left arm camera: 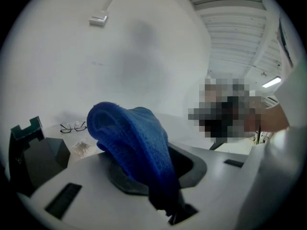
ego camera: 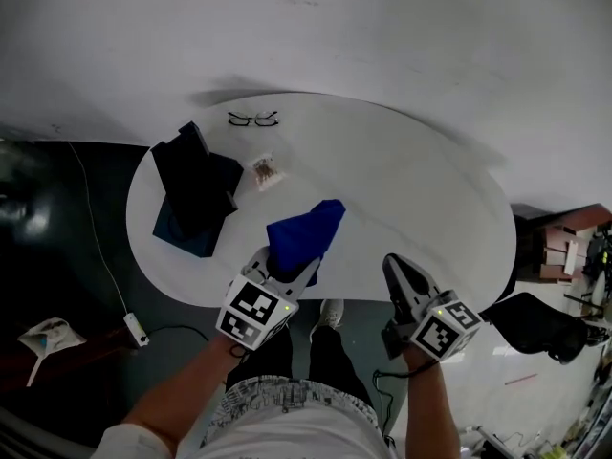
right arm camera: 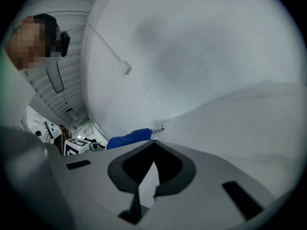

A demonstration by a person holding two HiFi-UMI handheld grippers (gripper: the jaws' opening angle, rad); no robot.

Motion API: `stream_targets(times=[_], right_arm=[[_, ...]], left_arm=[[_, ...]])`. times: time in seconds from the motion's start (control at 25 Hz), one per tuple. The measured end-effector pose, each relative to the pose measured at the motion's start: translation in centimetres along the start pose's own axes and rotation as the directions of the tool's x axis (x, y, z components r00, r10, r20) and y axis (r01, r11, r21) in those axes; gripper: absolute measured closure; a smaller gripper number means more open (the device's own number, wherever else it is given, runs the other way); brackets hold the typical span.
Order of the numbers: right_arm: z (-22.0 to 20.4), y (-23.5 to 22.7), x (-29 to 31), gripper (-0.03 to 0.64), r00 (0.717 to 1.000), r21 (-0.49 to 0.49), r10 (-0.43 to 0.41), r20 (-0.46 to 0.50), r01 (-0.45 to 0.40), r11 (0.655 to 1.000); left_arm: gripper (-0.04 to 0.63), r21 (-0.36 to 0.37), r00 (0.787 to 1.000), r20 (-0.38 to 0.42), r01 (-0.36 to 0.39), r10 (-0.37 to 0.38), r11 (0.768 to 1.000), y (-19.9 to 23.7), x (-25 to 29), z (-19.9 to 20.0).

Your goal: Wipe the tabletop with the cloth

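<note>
- While the left gripper (ego camera: 286,273) hangs at the near edge of the round white table (ego camera: 421,199), its jaws are clamped tight on the cloth (ego camera: 306,232).
- The cloth is deep blue and nubbly. It bunches into a rounded hump above the jaws and reaches forward over the tabletop.
- The right gripper (right arm camera: 153,143) is at the same edge, well apart from the cloth, with its jaws closed together on nothing.
- Glasses (ego camera: 253,119) lie at the far side.

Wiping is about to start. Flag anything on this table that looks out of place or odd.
Nothing is spilled or broken. The blue cloth is bunched in the left gripper, not flat on the tabletop. Eyeglasses, a small wrapper and a dark stand lie loose in the wiping area.
</note>
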State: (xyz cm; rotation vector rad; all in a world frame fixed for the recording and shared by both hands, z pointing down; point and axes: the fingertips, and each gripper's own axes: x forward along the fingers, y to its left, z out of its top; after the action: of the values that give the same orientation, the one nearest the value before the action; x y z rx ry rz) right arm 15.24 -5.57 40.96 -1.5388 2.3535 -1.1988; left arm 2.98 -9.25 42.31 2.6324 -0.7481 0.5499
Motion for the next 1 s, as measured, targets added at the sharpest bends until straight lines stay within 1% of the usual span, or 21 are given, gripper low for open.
stream_targets(times=[0.4, 1.0], right_arm=[[1.9, 4.5, 1.8, 0.609, 0.999, -0.084, 0.049, 0.01, -0.048, 0.995], [4.5, 9.5, 3.8, 0.611, 0.994, -0.182, 0.108, 0.016, -0.103, 0.978]], left_arm=[[0.489, 0.003, 0.996, 0.078, -0.046, 0.045, 0.999, 2.5, -4.5, 2.8], [0.489, 0.029, 0.98, 0.179, -0.092, 0.086, 0.995, 5.3, -9.1, 7.2]])
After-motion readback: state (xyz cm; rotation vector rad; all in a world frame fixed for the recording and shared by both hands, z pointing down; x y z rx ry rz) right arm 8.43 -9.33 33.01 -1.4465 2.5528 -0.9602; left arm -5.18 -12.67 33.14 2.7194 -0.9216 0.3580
